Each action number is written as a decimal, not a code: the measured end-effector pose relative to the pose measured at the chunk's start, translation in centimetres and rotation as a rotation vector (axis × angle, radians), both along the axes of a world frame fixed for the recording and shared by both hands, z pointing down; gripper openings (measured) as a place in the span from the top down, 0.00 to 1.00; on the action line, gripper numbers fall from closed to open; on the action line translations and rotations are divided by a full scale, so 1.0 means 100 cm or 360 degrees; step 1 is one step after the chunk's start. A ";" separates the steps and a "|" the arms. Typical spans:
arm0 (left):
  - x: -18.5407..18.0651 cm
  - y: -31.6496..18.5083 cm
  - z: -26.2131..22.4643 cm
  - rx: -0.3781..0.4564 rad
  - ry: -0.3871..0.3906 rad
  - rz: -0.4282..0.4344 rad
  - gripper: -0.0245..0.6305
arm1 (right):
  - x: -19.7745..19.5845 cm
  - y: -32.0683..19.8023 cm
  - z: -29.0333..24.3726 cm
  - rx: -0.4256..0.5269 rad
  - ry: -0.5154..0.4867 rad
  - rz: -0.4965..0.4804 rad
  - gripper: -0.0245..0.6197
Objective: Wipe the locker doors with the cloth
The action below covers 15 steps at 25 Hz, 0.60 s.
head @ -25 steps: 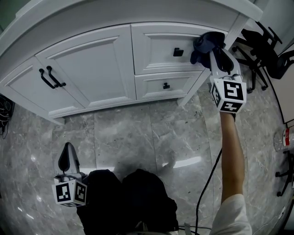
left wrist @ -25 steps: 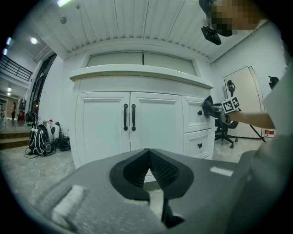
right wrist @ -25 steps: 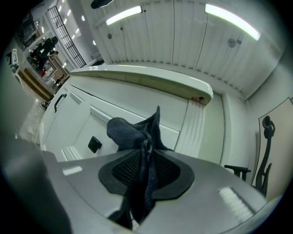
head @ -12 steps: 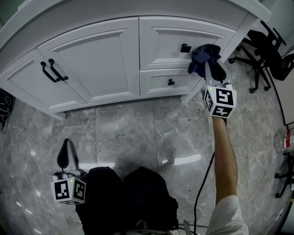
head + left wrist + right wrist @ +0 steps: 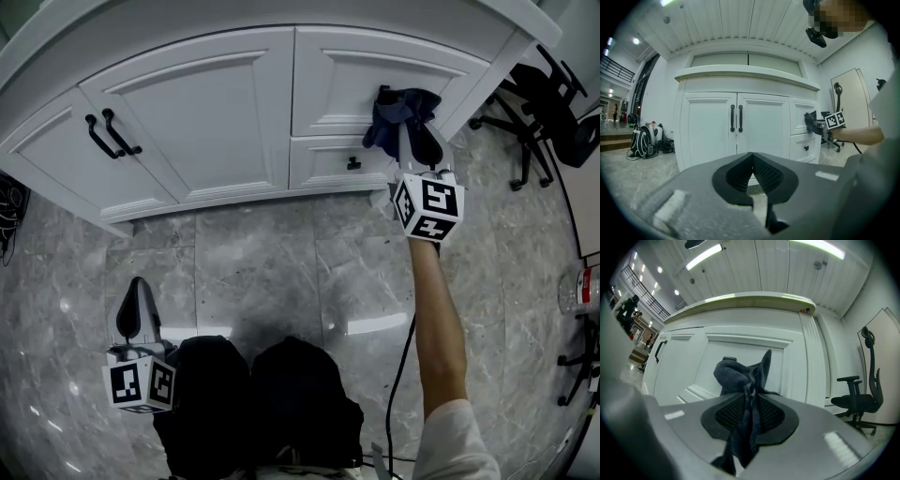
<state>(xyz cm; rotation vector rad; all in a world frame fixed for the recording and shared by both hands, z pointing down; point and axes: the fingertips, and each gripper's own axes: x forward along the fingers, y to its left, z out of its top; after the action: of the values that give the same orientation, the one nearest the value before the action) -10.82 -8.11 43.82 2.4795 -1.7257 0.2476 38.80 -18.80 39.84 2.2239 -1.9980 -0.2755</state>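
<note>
Grey marble floor (image 5: 281, 262) runs under a white cabinet (image 5: 206, 112) with double doors and two drawers. A black office chair (image 5: 553, 103) stands past its right edge. The outstretched right arm holds the right gripper (image 5: 417, 136) level, pinching a dark blue cloth (image 5: 398, 105) at the upper drawer's lower right corner. The left gripper (image 5: 751, 159) hangs well back, pressed together, empty.

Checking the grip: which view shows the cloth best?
Right gripper view: the cloth fills the centre, pinched between the right gripper's jaws, in front of the upper drawer. Head view shows only a small dark bundle; left gripper view shows a distant dark patch.
</note>
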 end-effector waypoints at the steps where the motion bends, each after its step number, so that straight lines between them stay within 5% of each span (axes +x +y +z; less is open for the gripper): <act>1: -0.001 0.000 0.000 0.0003 0.0002 0.0001 0.96 | -0.005 -0.001 0.000 0.0007 -0.0015 -0.0004 0.83; 15: -0.012 0.003 0.001 -0.0018 0.0026 -0.0027 0.96 | -0.089 -0.019 0.009 0.0065 -0.0187 -0.0120 0.83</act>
<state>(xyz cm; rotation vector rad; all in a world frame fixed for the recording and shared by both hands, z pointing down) -12.04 -7.78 43.94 2.4514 -1.7335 0.2344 29.88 -20.71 40.76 2.2413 -2.1578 -0.1995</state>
